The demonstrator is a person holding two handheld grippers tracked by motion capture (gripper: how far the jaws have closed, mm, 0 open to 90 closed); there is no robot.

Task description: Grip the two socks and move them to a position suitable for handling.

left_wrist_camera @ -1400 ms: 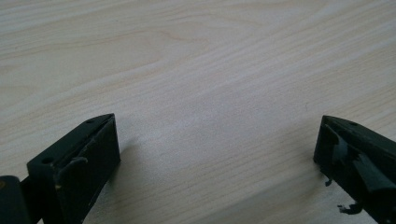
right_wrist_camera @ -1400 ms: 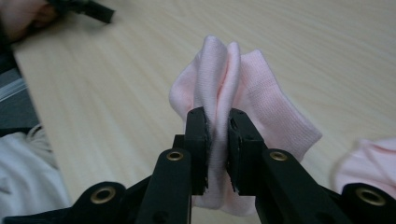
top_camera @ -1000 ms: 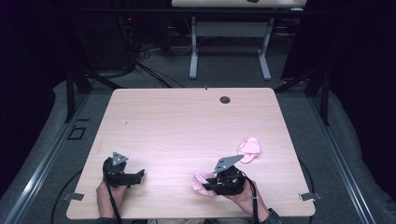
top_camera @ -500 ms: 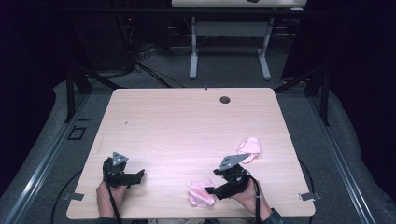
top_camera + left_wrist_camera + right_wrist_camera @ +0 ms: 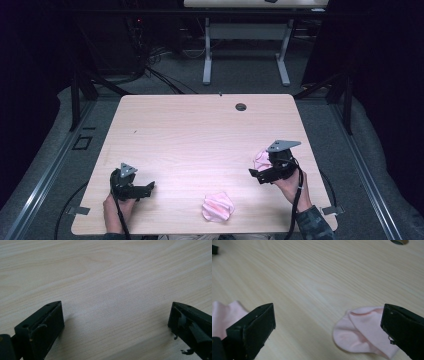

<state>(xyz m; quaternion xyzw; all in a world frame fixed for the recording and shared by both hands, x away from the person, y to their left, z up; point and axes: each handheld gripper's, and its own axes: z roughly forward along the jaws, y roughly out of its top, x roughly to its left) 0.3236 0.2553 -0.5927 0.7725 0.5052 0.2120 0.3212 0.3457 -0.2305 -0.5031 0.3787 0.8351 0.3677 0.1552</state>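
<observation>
A bunched pink sock lies loose near the table's front edge; its edge shows at the left of the right gripper view as the bunched sock. A second pink sock lies flat at the right, close behind my right gripper. In the right gripper view this flat sock rests on the wood ahead of the right jaw. My right gripper has just been opening and now stands wide, gripping nothing. My left gripper rests open at the front left, bare wood between the jaws of the left gripper.
The light wooden table has a round cable hole at the back, also seen as the hole. Dark floor, cables and a white desk frame lie beyond the far edge.
My right gripper let go of the bunched sock, opened its jaws and moved right and slightly back toward the flat sock. The bunched sock stays near the front edge. My left gripper kept still.
</observation>
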